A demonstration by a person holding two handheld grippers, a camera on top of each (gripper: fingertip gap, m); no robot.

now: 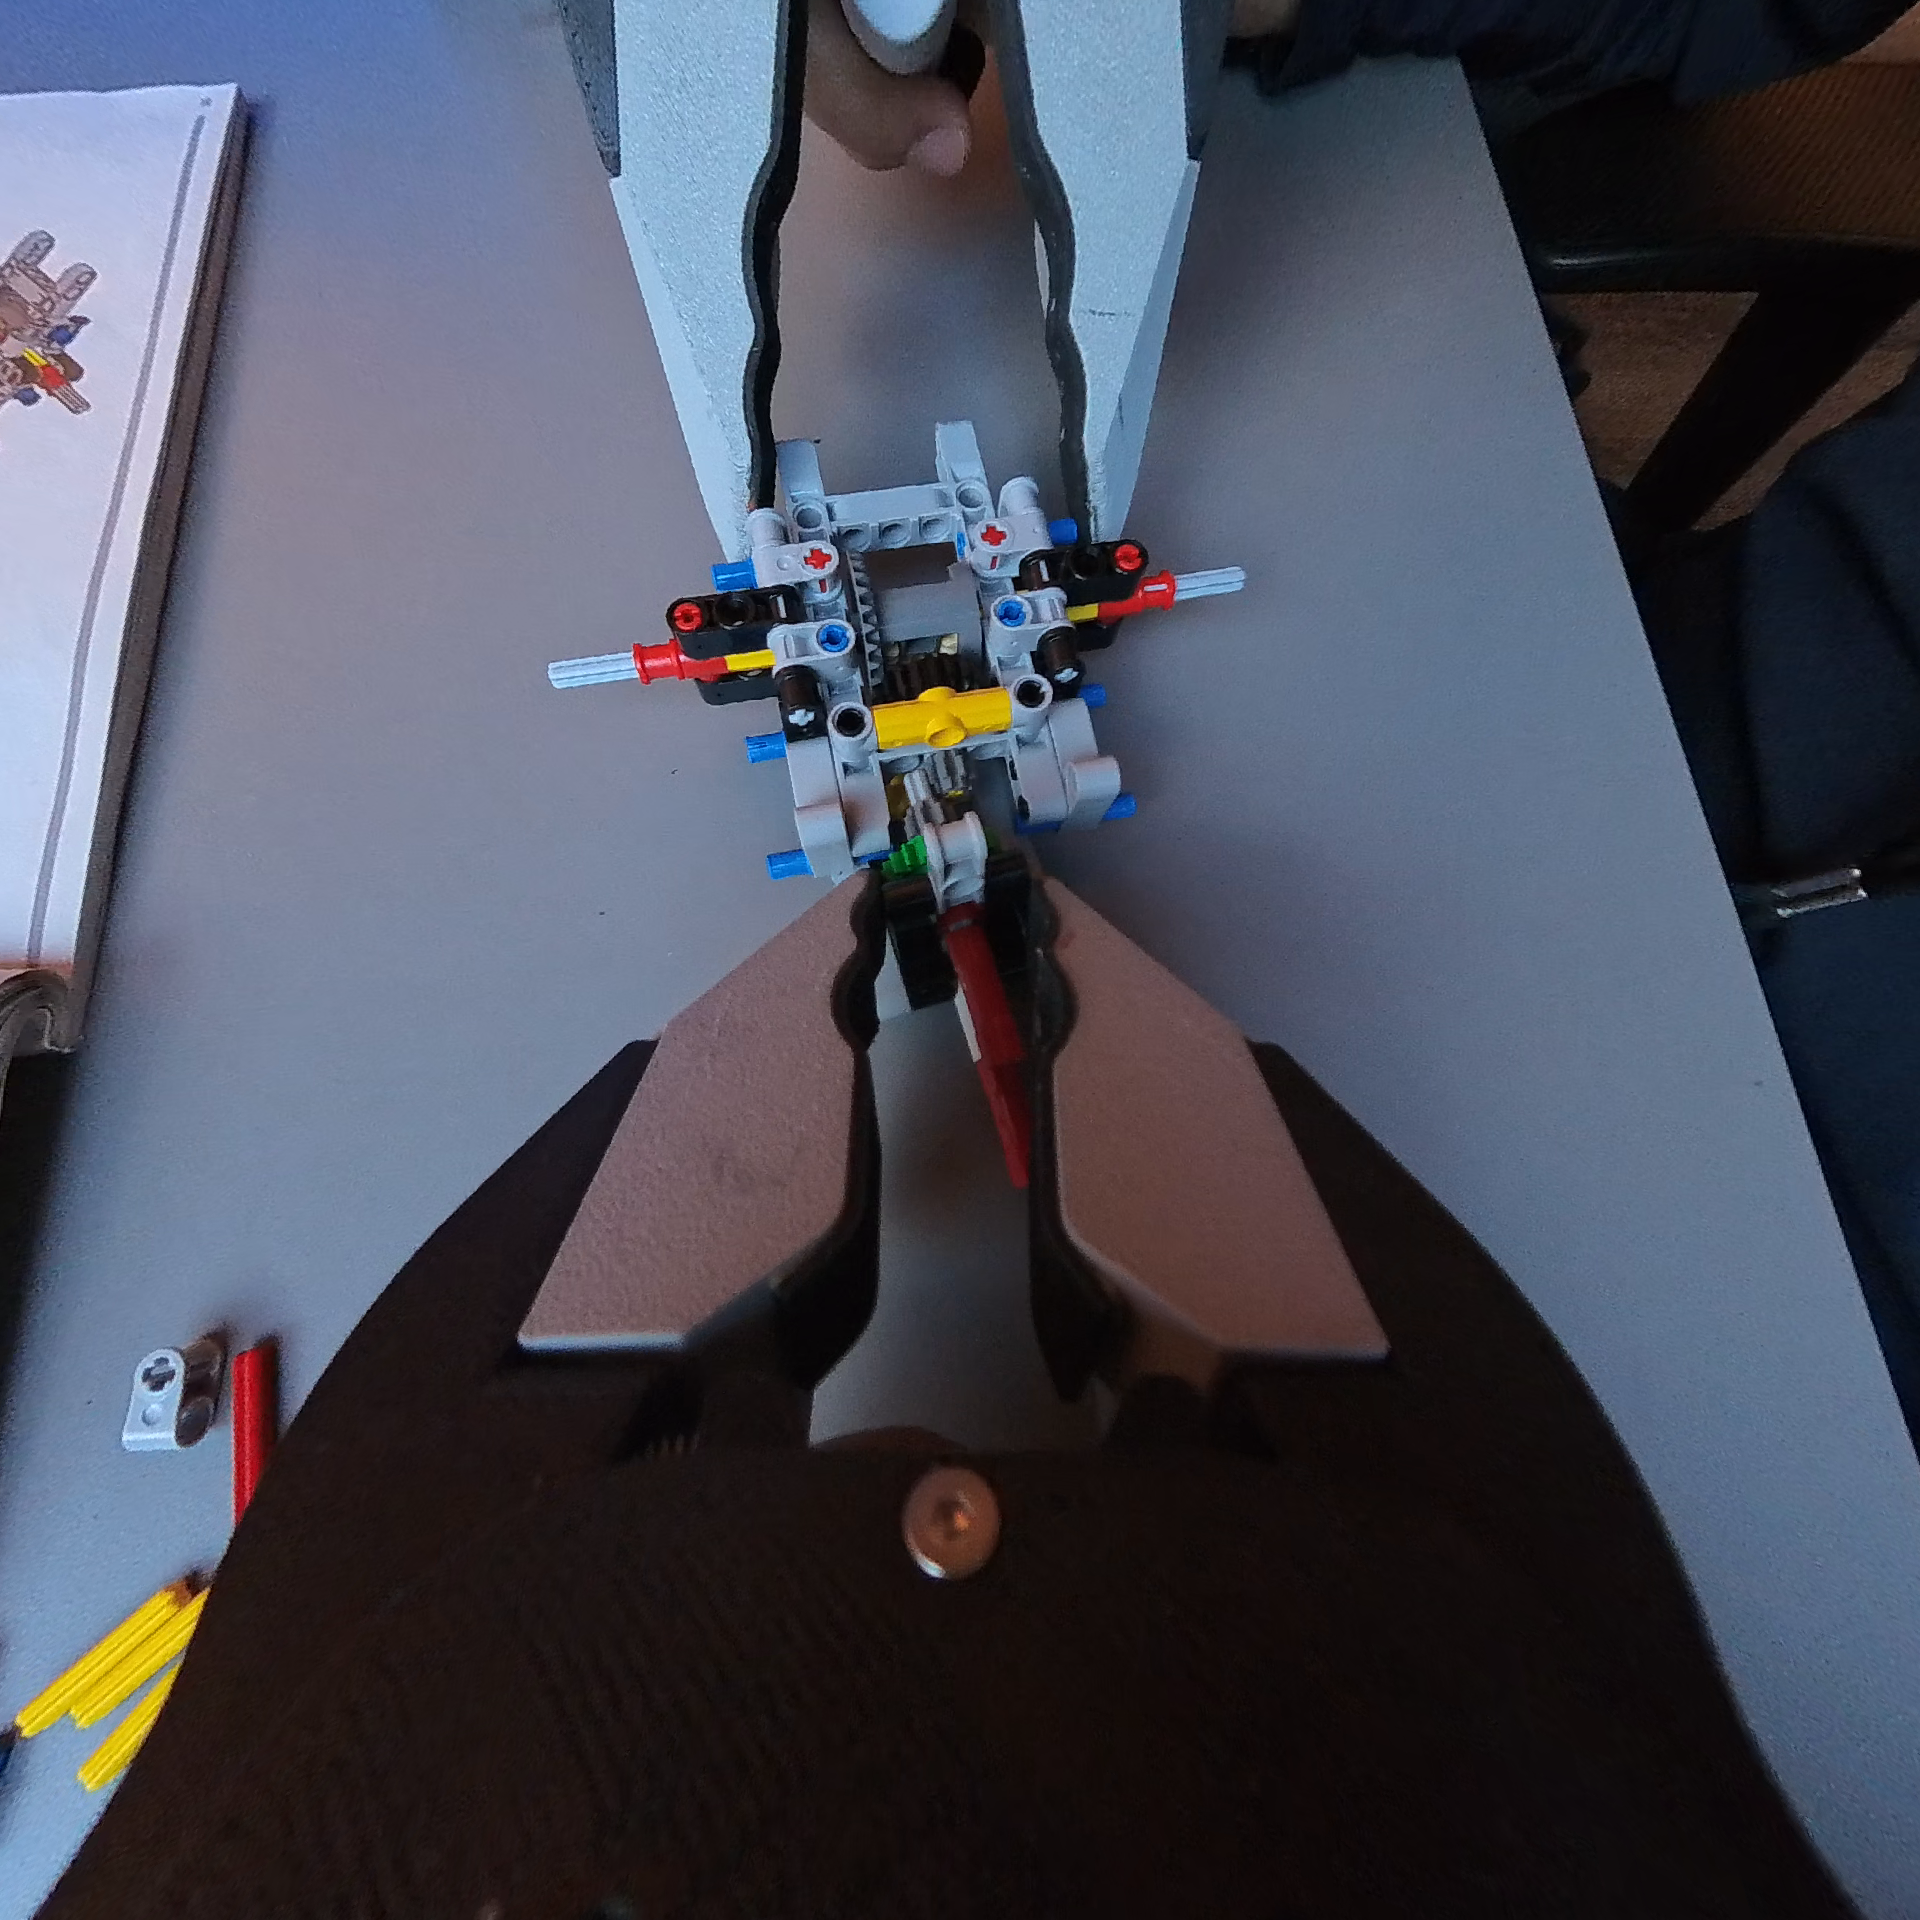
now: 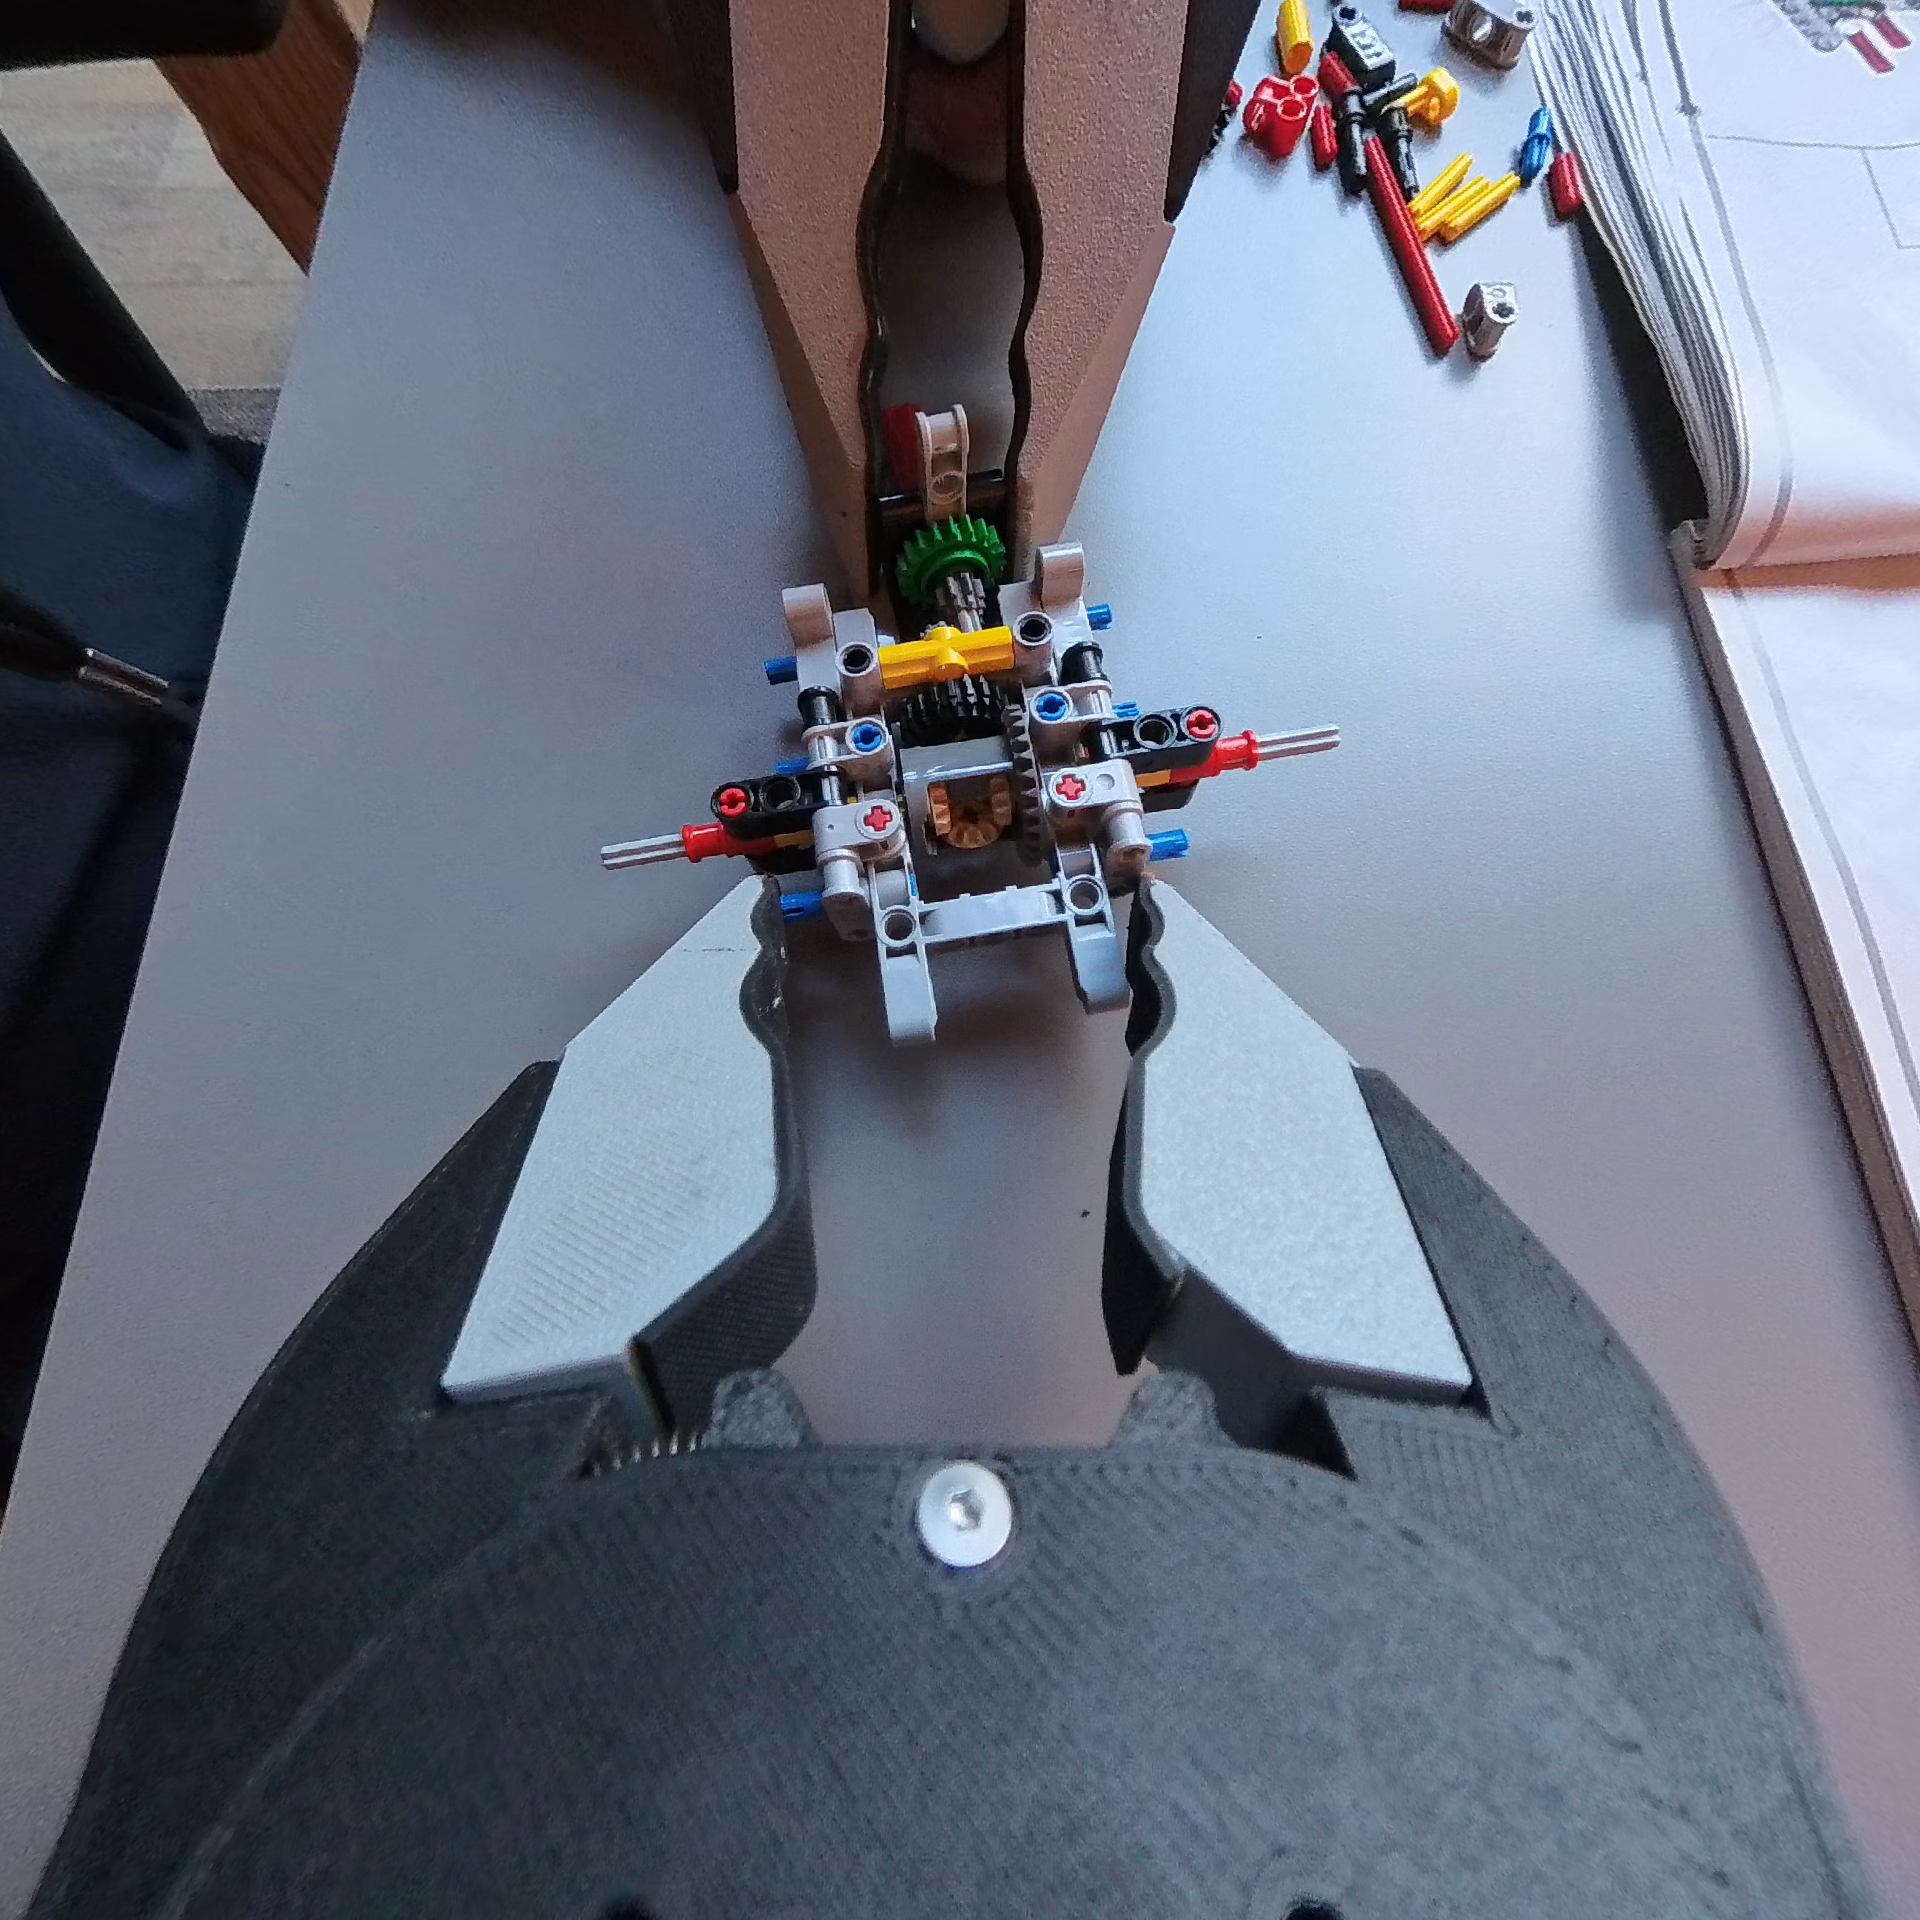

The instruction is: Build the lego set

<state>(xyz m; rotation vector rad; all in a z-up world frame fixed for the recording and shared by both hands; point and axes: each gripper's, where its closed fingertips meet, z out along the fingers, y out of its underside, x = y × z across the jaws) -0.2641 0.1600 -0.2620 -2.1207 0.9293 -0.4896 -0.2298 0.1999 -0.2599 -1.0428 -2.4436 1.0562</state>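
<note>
1. My left gripper (image 1: 951, 935), the tan-fingered one, is pinching the black block with a red axle (image 1: 992, 997) at the near end of the brick-built gear assembly (image 1: 914, 644). Both pads press on the block's sides, and the red axle runs back between the fingers.
2. My right gripper (image 2: 951, 935), with grey fingers, is spread wide around the opposite end of the assembly. Its right pad (image 2: 1143, 966) sits just beside or against the grey frame leg; I cannot tell which. The left pad (image 2: 764, 956) stands clear of the frame, with bare table showing in between.
3. The assembly rests flat on the grey table (image 1: 364, 831), roughly mid-width, between the two grippers that face each other head-on.
4. Thin grey axles (image 2: 1294, 740) stick out sideways from both flanks, with open table beyond each tip.
5. On one side the table edge (image 1: 1621, 623) runs close, with dark chairs past it; room there is narrow.
6. On the other side lies an open instruction booklet (image 2: 1766, 312), its edge near the work zone.
7. Loose red and yellow parts (image 2: 1423, 187) lie scattered beside the booklet, well apart from the assembly.
</note>
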